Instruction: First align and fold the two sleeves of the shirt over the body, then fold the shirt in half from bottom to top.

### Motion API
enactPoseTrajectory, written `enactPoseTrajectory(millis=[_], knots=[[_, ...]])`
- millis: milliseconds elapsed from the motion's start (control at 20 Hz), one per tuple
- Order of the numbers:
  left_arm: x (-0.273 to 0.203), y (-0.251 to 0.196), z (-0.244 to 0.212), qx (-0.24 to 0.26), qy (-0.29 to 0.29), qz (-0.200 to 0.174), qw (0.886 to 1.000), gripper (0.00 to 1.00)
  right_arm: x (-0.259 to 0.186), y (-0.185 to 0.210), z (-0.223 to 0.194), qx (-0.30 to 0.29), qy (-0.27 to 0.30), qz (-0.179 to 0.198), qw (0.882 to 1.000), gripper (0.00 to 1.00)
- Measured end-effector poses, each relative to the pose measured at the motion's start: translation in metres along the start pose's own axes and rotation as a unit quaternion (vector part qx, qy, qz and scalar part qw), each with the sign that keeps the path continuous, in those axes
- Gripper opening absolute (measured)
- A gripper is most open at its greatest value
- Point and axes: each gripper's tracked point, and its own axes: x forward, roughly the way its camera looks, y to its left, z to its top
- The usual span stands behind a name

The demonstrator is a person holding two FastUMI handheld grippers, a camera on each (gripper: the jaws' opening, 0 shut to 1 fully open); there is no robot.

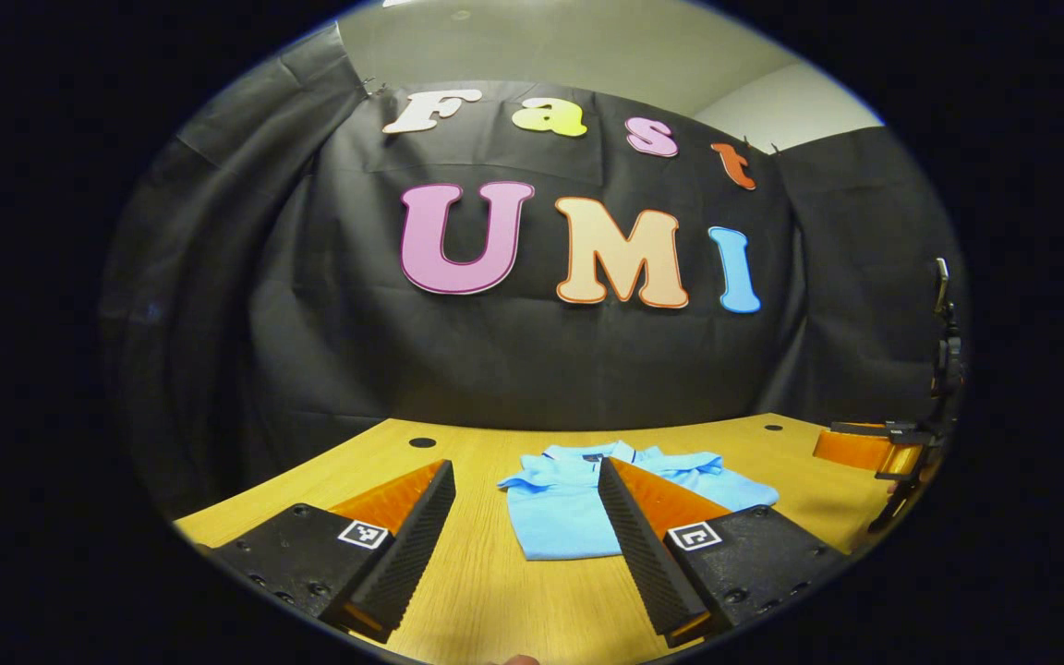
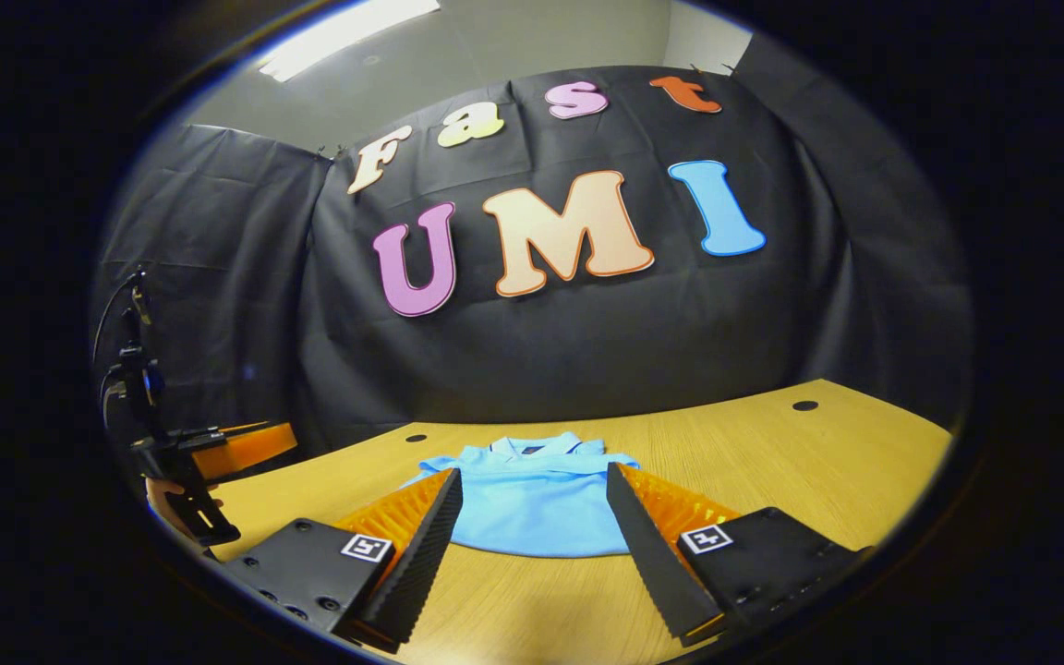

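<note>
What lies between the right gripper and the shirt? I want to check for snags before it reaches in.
Nothing: in the right gripper view, just bare table lies between the open right gripper and the shirt.

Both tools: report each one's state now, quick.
Left tool: open, holding nothing, above the wooden table.
Right tool: open, holding nothing, short of the light blue polo shirt.

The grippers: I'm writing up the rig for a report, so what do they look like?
Each gripper, left and right, has two long wedge-shaped jaws with ribbed inner faces. Each jaw sits on a black block with screw heads, bearing a small square black-and-white marker. Seen from the side in the right gripper view, the left gripper carries a black upright mount with cables. Both are open above the blue shirt.
</note>
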Motion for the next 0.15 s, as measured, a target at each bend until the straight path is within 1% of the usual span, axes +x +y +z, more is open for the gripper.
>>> enactPoseTrajectory(millis=[150], knots=[[-0.0003, -0.0036, -0.0006, 0.007, 0.000, -0.005, 1.000, 0.93, 0.0035, -0.0105, -0.0040, -0.005, 0.004, -0.012, 1.000, 0.98]])
